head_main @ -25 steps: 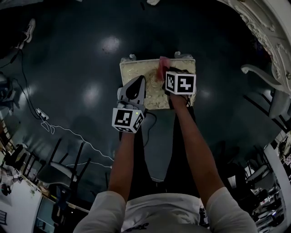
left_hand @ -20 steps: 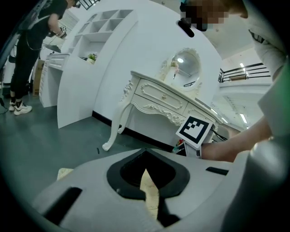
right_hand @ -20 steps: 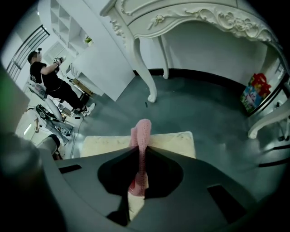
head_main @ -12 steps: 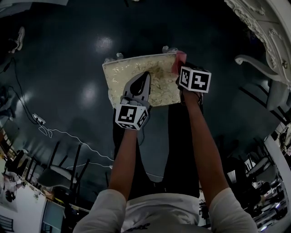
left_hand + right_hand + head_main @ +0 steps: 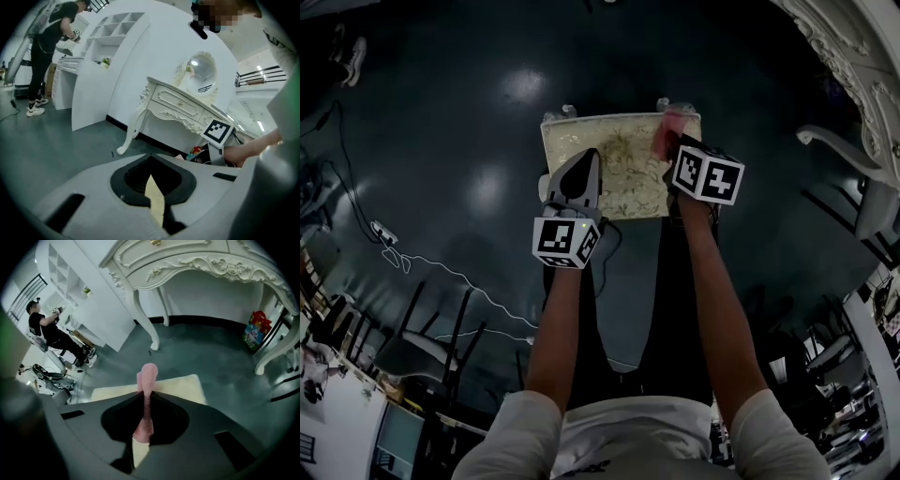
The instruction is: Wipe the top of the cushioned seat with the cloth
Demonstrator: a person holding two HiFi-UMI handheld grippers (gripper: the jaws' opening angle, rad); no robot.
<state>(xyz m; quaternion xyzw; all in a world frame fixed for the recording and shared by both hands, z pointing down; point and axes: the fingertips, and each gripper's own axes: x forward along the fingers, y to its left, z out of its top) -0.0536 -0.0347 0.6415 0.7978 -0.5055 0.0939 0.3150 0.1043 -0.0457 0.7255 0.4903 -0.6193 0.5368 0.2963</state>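
The cushioned seat [image 5: 619, 169] is a cream patterned square on the dark floor, straight ahead of me. My right gripper [image 5: 675, 155] is shut on the pink cloth [image 5: 667, 137], which lies on the seat near its far right corner. In the right gripper view the cloth [image 5: 148, 376] stands up out of the shut jaws of my right gripper [image 5: 146, 397], with the seat [image 5: 183, 385] just beyond. My left gripper [image 5: 590, 157] hangs shut over the seat's near left part. In its own view my left gripper [image 5: 151, 180] holds nothing.
A white ornate dressing table [image 5: 197, 263] stands behind the seat, also in the head view [image 5: 853, 56]. A colourful box [image 5: 255, 331] sits under it. A white cable [image 5: 441, 272] trails on the floor at the left. A person [image 5: 47, 47] stands by white shelves.
The right gripper swept the cloth from the seat's middle to its right edge, then came back a little. The left gripper stayed over the seat's near left part.
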